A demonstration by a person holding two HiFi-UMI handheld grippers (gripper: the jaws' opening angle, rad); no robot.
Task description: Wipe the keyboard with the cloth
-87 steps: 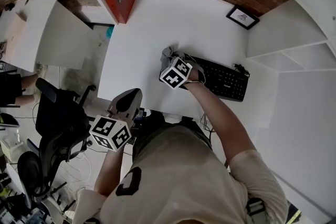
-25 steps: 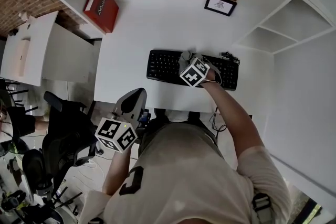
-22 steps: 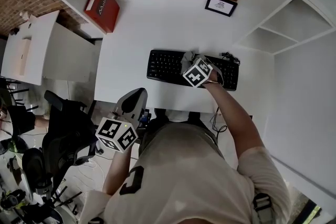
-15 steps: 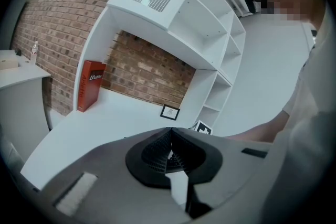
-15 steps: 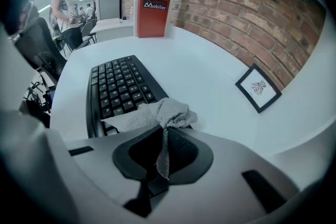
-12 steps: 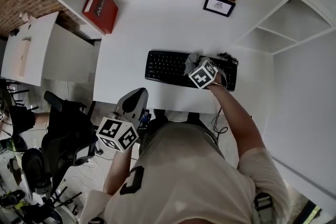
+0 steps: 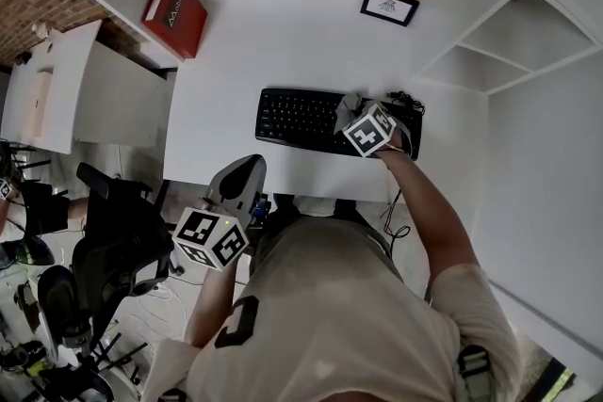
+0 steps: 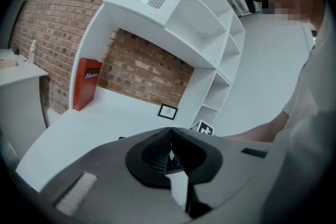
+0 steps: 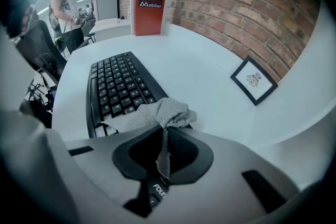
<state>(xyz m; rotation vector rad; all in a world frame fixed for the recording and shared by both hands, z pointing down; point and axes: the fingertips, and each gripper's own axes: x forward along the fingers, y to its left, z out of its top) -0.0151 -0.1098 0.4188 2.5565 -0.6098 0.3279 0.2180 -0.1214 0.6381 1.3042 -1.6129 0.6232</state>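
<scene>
A black keyboard [image 7: 301,120] [image 9: 118,89] lies across the white desk [image 7: 283,42]. My right gripper [image 7: 356,114] [image 9: 164,136] is shut on a grey cloth [image 9: 157,114] [image 7: 349,108], which bunches out of its jaws and rests on the keyboard's right part. My left gripper [image 7: 236,184] [image 8: 170,147] hangs off the desk's front edge, near the person's body, jaws closed together with nothing between them. The cloth hides the keys beneath it.
A red book [image 7: 175,3] [image 9: 149,6] stands at the desk's back left and a small framed picture [image 7: 389,6] [image 9: 254,80] at the back right. White shelves [image 7: 490,52] rise on the right. A black office chair [image 7: 104,231] stands left of the person.
My right gripper has drawn the cloth rightward along the keyboard, from its left end 3.5 s ago to the right part now. The left gripper has stayed put.
</scene>
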